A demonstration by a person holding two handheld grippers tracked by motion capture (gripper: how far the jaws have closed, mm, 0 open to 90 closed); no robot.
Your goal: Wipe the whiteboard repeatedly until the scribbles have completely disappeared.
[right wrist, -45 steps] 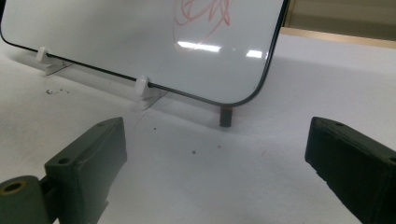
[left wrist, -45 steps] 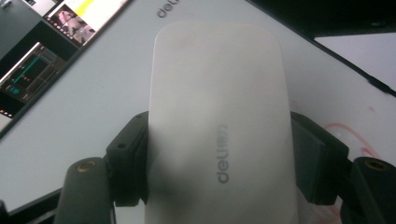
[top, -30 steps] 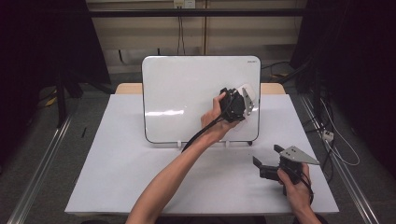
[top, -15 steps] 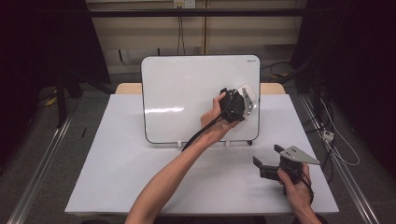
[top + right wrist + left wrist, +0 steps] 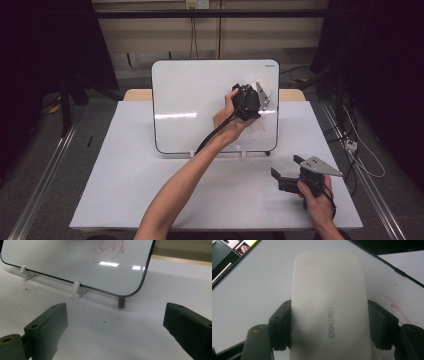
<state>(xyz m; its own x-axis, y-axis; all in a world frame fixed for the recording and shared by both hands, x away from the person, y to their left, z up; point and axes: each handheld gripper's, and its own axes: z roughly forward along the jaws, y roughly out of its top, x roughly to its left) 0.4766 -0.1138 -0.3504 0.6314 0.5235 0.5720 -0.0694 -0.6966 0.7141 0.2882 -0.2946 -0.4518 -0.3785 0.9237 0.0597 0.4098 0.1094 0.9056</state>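
The left arm stretches forward and up across the table, its bare forearm slanting toward the right, and the left gripper (image 5: 255,97) is raised with its jaws clamped on a white eraser (image 5: 328,307). The right hand (image 5: 315,197) rests low near the table's front edge, the right gripper (image 5: 287,172) level, jaws wide apart.
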